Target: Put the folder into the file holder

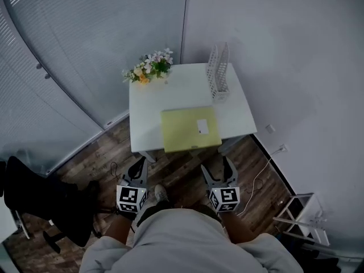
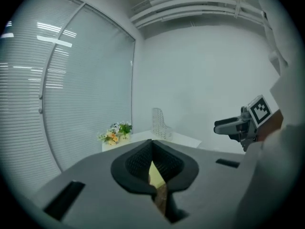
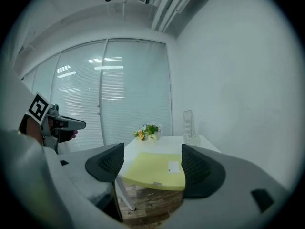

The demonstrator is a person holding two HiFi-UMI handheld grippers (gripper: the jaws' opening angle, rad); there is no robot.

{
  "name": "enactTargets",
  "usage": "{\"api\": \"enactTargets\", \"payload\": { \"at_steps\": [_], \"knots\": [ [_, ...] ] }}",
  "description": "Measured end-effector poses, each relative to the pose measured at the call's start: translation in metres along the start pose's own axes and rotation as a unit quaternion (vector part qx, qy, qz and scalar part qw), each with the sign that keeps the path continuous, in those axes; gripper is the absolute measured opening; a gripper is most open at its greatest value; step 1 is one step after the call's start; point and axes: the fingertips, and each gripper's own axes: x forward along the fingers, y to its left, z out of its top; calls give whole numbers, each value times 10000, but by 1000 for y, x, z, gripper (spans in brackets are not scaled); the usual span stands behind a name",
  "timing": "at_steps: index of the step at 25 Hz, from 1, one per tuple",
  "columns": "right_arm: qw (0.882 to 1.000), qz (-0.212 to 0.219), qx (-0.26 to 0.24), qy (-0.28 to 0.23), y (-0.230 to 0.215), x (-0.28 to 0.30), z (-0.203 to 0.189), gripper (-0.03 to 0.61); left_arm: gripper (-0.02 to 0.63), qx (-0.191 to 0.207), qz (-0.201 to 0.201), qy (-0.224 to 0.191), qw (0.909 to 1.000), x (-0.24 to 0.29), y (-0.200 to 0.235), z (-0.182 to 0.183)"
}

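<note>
A yellow-green folder [image 1: 185, 131] with a small white label lies flat at the front edge of the white table [image 1: 187, 92], overhanging it slightly. The white mesh file holder [image 1: 218, 73] stands upright at the table's back right. Both grippers hang low over the wooden floor, short of the table. My left gripper [image 1: 138, 165] is shut with nothing in it; through its slit a sliver of the folder [image 2: 155, 173] shows. My right gripper [image 1: 218, 166] is open and empty, its jaws framing the folder [image 3: 152, 171], with the file holder [image 3: 189, 125] beyond.
A bunch of flowers [image 1: 151, 68] sits at the table's back left corner. A black chair [image 1: 40, 201] stands on the floor at left. A white rack [image 1: 301, 212] and a cable to a wall socket [image 1: 281, 149] are at right. Walls and blinds close in behind the table.
</note>
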Motion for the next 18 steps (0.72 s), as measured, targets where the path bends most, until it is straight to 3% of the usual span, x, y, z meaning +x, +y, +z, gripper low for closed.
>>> {"api": "enactTargets", "payload": {
  "at_steps": [7,11,14,18],
  "knots": [
    [9976,-456,461,222,13,54,-11,380,8,110,-276,113,9995,33,54,2],
    [9870,-650,1401,455,2,73,-35,380,8,123,-326,233,9991,44,64,-1],
    [9539,-865,2800,654,-17,90,-70,380,8,194,-273,344,9988,53,71,-3],
    [8794,-1059,4559,866,-36,111,-134,380,8,298,-132,612,9976,58,77,-12]
  ]
}}
